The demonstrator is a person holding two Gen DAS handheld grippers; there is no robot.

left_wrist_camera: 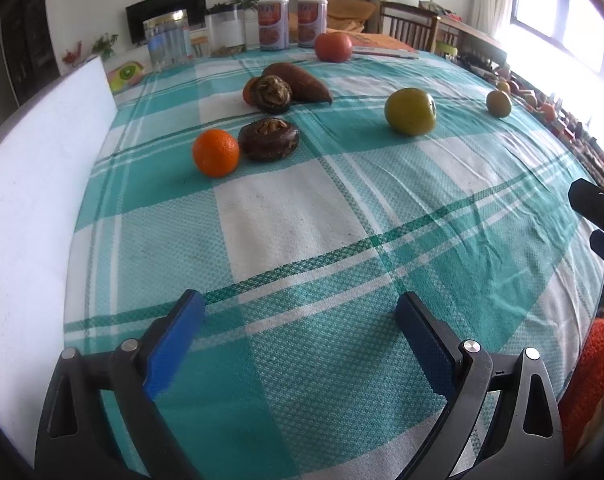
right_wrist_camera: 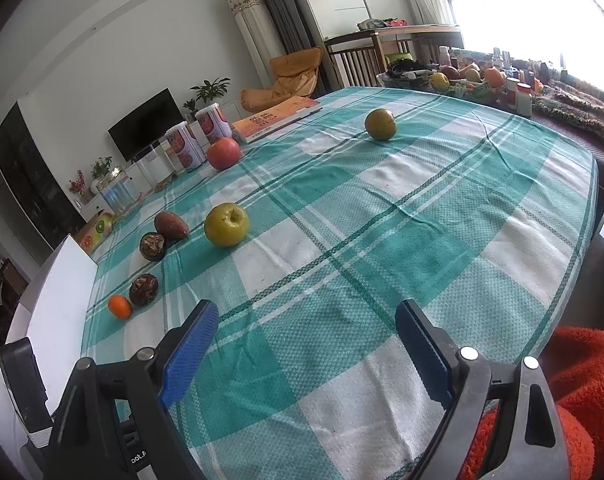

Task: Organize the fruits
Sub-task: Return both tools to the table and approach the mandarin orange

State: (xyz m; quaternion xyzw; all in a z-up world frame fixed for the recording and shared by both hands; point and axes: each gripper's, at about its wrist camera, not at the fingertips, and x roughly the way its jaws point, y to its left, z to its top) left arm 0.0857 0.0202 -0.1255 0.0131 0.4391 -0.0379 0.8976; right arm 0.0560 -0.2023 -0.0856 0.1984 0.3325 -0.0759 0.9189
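On the table, a teal-and-white checked cloth (left_wrist_camera: pixel 302 216) carries scattered fruit. From the left wrist view, the left gripper (left_wrist_camera: pixel 300 344) hangs low over bare cloth, its blue pads spread wide with nothing between them. Ahead lie a small orange (left_wrist_camera: pixel 216 153) touching a dark brown husked fruit (left_wrist_camera: pixel 268 139); behind these, a second husked fruit (left_wrist_camera: pixel 273 93) sits against a long brown pointed fruit (left_wrist_camera: pixel 302 80). A yellow-green apple (left_wrist_camera: pixel 409 111) sits to the right, a smaller green fruit (left_wrist_camera: pixel 498 103) farther right, and a red apple (left_wrist_camera: pixel 333 47) near two cans (left_wrist_camera: pixel 274 24) at the far edge.

From the right wrist view, the right gripper (right_wrist_camera: pixel 305 354) also stands wide and empty above the cloth. The yellow-green apple (right_wrist_camera: pixel 226 225) lies ahead to the left, the orange (right_wrist_camera: pixel 120 306) near the left edge, and the red apple (right_wrist_camera: pixel 224 153) beside a book (right_wrist_camera: pixel 278 118).
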